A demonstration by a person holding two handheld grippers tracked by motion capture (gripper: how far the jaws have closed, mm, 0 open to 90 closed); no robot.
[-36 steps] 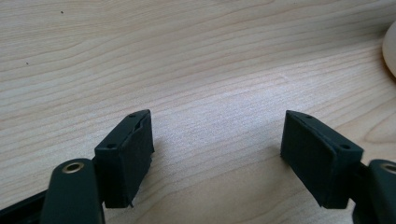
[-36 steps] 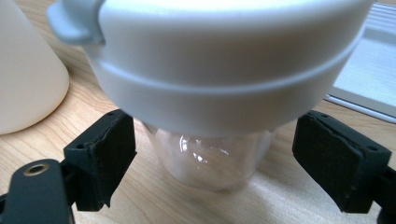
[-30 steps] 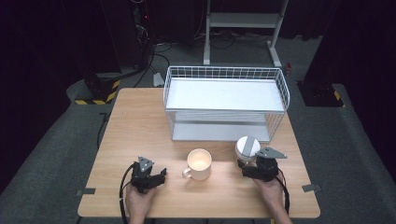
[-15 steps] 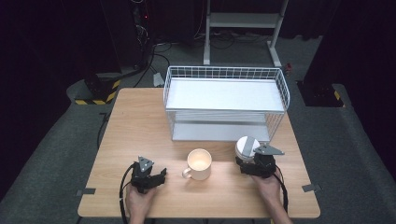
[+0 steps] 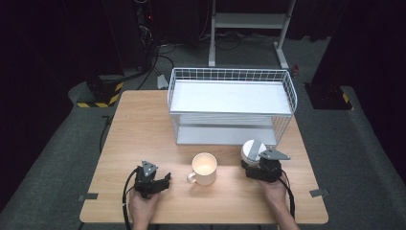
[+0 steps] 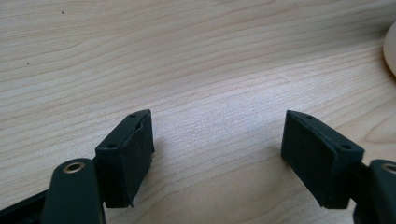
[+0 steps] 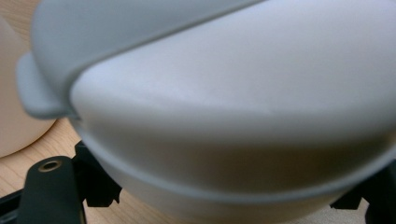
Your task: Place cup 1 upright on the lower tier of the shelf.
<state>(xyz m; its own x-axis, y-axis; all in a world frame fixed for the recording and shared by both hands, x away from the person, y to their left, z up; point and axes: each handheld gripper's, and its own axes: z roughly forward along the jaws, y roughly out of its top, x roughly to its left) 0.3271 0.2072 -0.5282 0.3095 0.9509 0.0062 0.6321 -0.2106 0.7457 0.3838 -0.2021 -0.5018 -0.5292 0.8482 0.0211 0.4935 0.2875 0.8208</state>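
A grey lidded container (image 5: 252, 151) is standing near the right edge of the table (image 5: 143, 124), just in front of the white wire basket (image 5: 231, 103), its lid tilted so that what is inside cannot be told. The right gripper (image 5: 255, 165) is sitting against its near side; in the right gripper view the container (image 7: 233, 107) is lying between the jaws, which have just been closing, though whether the pads are pressing on it cannot be told. A cream mug (image 5: 204, 168) is standing mid-table towards the near edge, looking empty. The basket is holding white shelves. The left gripper (image 6: 217, 149) is resting near the near-left corner, jaws apart over bare wood.
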